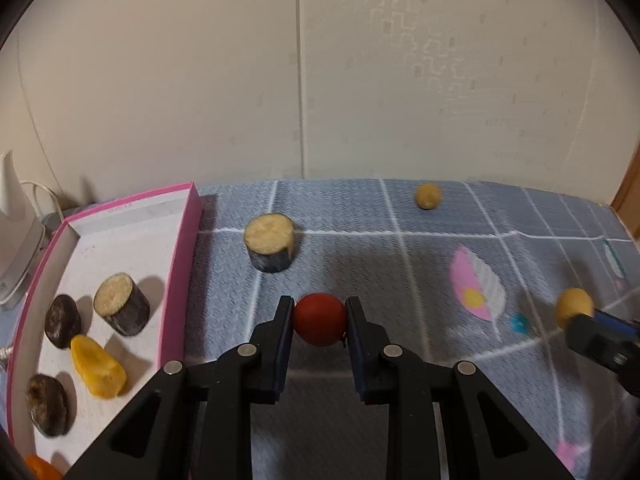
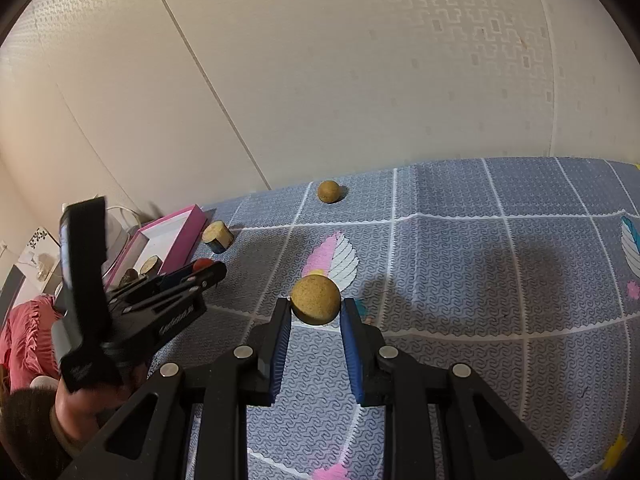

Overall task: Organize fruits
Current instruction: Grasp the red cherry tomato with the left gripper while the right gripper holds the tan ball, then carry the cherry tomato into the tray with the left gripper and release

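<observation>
My left gripper [image 1: 320, 306] is shut on a red ball [image 1: 320, 319], just right of the pink box [image 1: 182, 264]. The box holds a dark cylinder with a tan top [image 1: 121, 309], two dark discs [image 1: 62, 321], a yellow piece [image 1: 98, 366] and an orange piece [image 1: 40, 468]. My right gripper [image 2: 315, 306] is shut on a tan ball [image 2: 315, 300]; this ball also shows in the left wrist view [image 1: 574, 306]. Another tan-topped dark cylinder [image 1: 270, 242] and a second tan ball [image 1: 428, 196] lie on the mat.
A blue-grey checked mat [image 2: 480, 280] with feather prints covers the surface up to the wall. A white appliance with a cord [image 1: 14, 240] stands left of the box. The left gripper and the hand holding it [image 2: 132, 312] show in the right wrist view.
</observation>
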The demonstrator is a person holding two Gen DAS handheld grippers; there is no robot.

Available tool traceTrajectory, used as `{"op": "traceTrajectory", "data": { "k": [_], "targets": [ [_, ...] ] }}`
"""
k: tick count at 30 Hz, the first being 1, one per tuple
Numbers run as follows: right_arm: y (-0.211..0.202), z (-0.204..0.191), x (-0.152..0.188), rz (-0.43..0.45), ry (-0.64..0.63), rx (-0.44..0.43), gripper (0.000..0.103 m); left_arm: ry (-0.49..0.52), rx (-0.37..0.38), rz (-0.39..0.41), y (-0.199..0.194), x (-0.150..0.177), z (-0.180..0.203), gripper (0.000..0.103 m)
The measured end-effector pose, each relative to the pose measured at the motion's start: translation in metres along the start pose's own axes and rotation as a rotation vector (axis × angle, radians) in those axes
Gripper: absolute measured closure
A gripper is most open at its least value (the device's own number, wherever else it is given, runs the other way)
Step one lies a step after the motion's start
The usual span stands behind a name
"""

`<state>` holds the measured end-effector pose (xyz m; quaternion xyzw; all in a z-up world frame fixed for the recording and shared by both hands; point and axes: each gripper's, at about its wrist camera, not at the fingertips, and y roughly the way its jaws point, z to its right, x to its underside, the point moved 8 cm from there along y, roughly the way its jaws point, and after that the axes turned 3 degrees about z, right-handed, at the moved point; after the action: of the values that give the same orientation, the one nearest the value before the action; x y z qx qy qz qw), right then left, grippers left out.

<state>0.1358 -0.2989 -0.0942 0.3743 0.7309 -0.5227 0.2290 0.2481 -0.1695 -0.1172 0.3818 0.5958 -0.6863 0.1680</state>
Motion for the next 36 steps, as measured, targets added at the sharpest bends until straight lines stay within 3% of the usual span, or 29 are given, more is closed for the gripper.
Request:
{"op": "traceTrajectory", "data": {
  "k": [13, 36],
  "targets": [
    [0.005, -0.003, 0.003, -0.011, -0.01, -0.009, 0.078, -0.055, 0.05, 0.056, -0.047, 0.004, -0.017, 0.077],
    [0.012, -0.011, 0.01, -0.026, -0.035, -0.017, 0.078, -0.173, -0.067, 0.06, -0.09, 0.05, -0.124, 0.077]
  ]
}}
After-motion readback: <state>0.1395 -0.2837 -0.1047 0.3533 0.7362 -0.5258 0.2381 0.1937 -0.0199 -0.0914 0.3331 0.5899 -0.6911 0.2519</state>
